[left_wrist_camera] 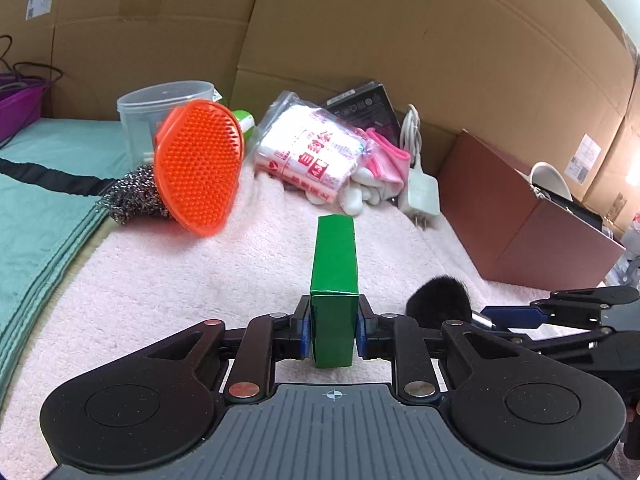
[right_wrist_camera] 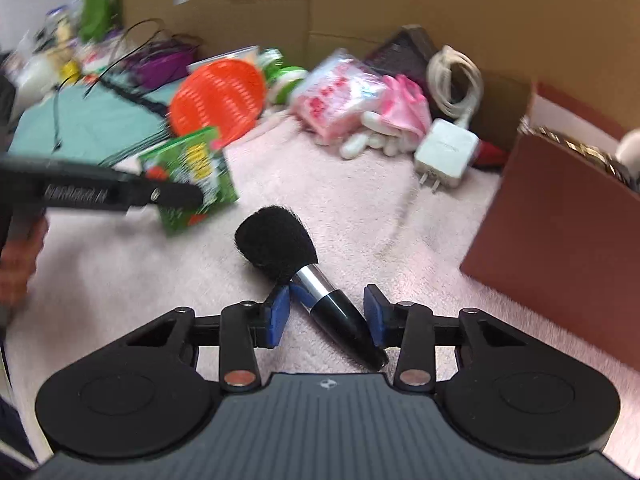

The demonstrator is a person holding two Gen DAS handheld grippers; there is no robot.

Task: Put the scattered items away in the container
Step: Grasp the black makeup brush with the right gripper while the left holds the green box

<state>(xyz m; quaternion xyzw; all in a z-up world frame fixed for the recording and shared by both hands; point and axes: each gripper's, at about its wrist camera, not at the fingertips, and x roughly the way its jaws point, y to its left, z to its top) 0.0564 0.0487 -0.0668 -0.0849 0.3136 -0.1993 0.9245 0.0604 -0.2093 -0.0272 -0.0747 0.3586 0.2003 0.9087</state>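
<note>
Left gripper (left_wrist_camera: 334,322) clamps green box (left_wrist_camera: 334,280); makeup brush (right_wrist_camera: 304,276) lies untouched between parted right gripper (right_wrist_camera: 326,314) pads.

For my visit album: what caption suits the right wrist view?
Open jaws straddle a black makeup brush lying on the pink towel, beside a brown cardboard box.

A pink towel (left_wrist_camera: 168,280) covers the work surface. Cardboard panels (left_wrist_camera: 360,20) rise behind the towel. Folded teal cloth (left_wrist_camera: 44,200) lies just left of the towel, with a purple basket (left_wrist_camera: 18,106) beyond it, holding dark wires.
</note>
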